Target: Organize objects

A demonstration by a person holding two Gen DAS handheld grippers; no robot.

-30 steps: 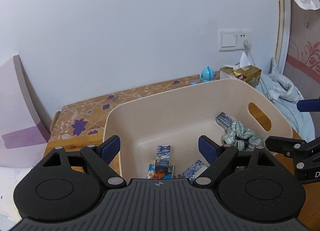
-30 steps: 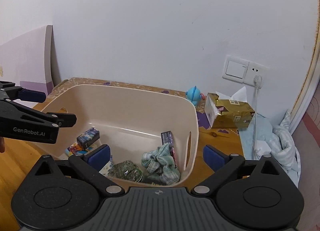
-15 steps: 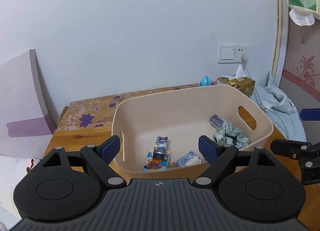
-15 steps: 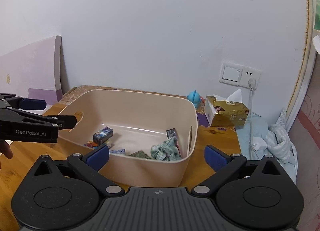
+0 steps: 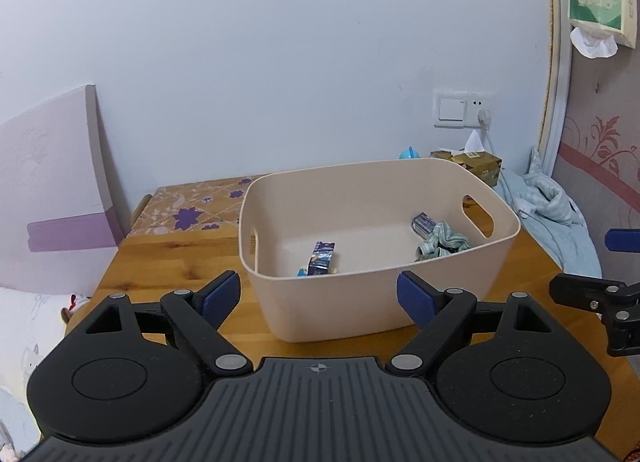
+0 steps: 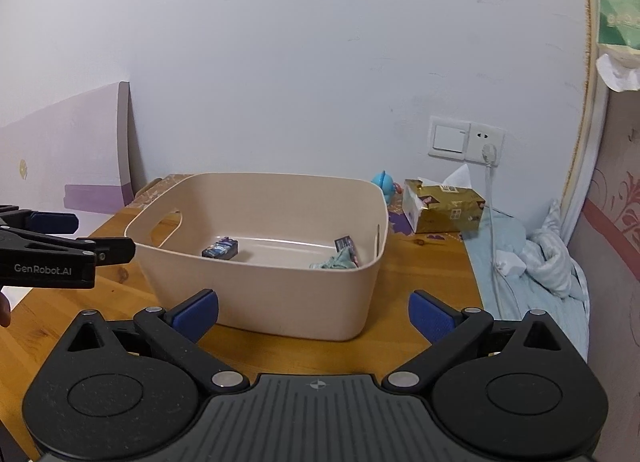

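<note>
A beige plastic bin [image 5: 376, 298] [image 6: 280, 302] with cut-out handles stands on the wooden table [image 5: 168, 262] [image 6: 424, 266]. Inside lie small blue printed boxes [image 5: 322, 258] [image 6: 221, 249] and a crumpled green-checked cloth [image 5: 442, 244] [image 6: 334, 261]. My left gripper [image 5: 319, 298] hangs open in front of the bin's near wall, nothing between its blue pads. My right gripper [image 6: 313, 314] is open too, back from the bin and empty. In the right wrist view, the left gripper's black finger [image 6: 64, 258] sits at the far left. The right gripper's finger [image 5: 596, 302] shows at the right edge of the left wrist view.
A gold tissue box [image 6: 444, 206] [image 5: 478, 166] and a small blue toy [image 6: 384, 184] stand behind the bin near the wall socket [image 6: 486, 142]. Crumpled pale-blue bedding [image 6: 536, 262] [image 5: 548, 206] lies right of the table. A purple-and-white panel [image 5: 52, 190] leans against the wall, left.
Both grippers have drawn back from above the bin, so the whole bin and bare table in front of it now show. Both stay open and empty.
</note>
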